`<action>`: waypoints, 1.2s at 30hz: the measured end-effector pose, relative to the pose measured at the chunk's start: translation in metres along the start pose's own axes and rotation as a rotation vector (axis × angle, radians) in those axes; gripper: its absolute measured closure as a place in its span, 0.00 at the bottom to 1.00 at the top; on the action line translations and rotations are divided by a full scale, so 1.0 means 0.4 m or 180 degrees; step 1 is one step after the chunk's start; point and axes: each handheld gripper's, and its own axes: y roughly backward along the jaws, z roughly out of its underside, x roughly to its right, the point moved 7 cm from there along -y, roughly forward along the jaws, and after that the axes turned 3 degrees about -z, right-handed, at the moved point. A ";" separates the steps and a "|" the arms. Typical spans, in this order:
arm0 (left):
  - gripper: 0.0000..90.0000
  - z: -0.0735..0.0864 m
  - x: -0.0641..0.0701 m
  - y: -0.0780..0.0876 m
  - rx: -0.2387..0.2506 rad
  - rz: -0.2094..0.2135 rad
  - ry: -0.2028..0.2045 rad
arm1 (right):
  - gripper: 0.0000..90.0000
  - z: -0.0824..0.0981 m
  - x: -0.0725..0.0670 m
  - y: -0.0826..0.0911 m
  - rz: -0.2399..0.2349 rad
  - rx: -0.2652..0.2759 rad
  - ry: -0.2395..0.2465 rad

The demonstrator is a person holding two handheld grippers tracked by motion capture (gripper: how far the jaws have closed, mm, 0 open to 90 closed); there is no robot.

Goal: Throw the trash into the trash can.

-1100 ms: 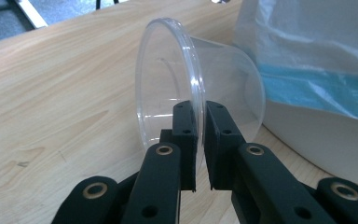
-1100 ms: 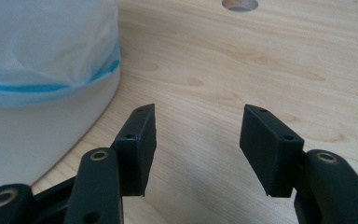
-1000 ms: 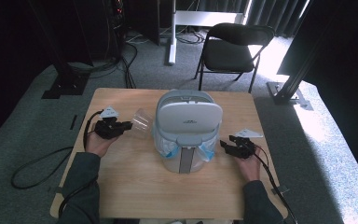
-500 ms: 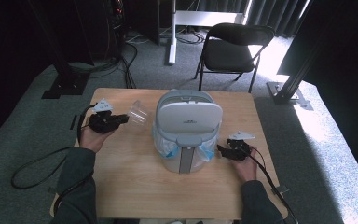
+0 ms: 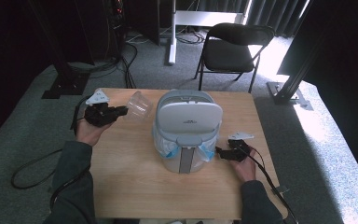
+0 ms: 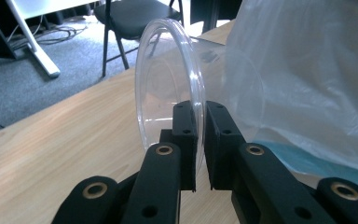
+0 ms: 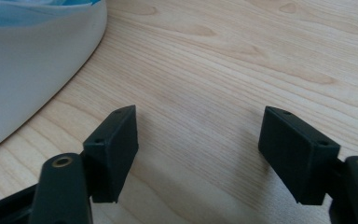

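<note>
Clear plastic cup point(image 6: 177, 88) held by left gripper point(image 6: 200, 140): jaws pinched narrow on the cup's rim wall, one jaw inside, one outside. Cup lies on its side in the grip, mouth turned toward the camera in left gripper view. In high view the cup point(image 5: 139, 105) sits at the table's point(image 5: 130, 186) far-left area, just left of the bin point(image 5: 188, 128), lifted clear of the wood; contact w/ bin can't be told.

Bin: white/grey, lid shut, centre of table, clear liner bag w/ blue edge hanging out under the lid. Bag point(image 6: 317, 79) shows close behind the cup in left gripper view.

Right gripper point(image 7: 198, 140): jaws spread wide, nothing between them, low over bare wood. Bin's white wall point(image 7: 32, 70) near its left jaw, not touching. High view puts the right gripper point(image 5: 221, 153) just beside the bin's base, right side, pointing at it.

Black folding chair point(image 5: 235, 49) beyond the table, on grey carpet.
</note>
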 end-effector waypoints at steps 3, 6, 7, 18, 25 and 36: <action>0.93 -0.016 0.003 0.008 0.0022 0.0022 -0.0027 | 0.29 0.000 -0.001 0.000 -0.0008 -0.0004 0.0013; 0.93 -0.034 0.006 0.018 0.0065 0.0059 -0.0047 | 0.29 0.000 -0.001 0.000 -0.0004 -0.0005 0.0011; 0.93 -0.040 0.008 0.021 0.0083 0.0073 -0.0050 | 0.29 0.000 -0.001 0.000 -0.0004 -0.0004 0.0012; 0.93 -0.112 0.044 0.052 0.0214 0.0251 -0.0197 | 0.29 0.001 -0.002 0.000 0.0001 -0.0004 0.0009; 0.93 -0.149 0.057 0.063 0.0218 0.0267 -0.0306 | 0.29 0.001 -0.002 0.000 0.0001 -0.0005 0.0008; 0.93 -0.210 0.066 0.093 0.0281 0.0236 -0.0423 | 0.29 0.001 -0.003 0.001 -0.0003 -0.0006 0.0011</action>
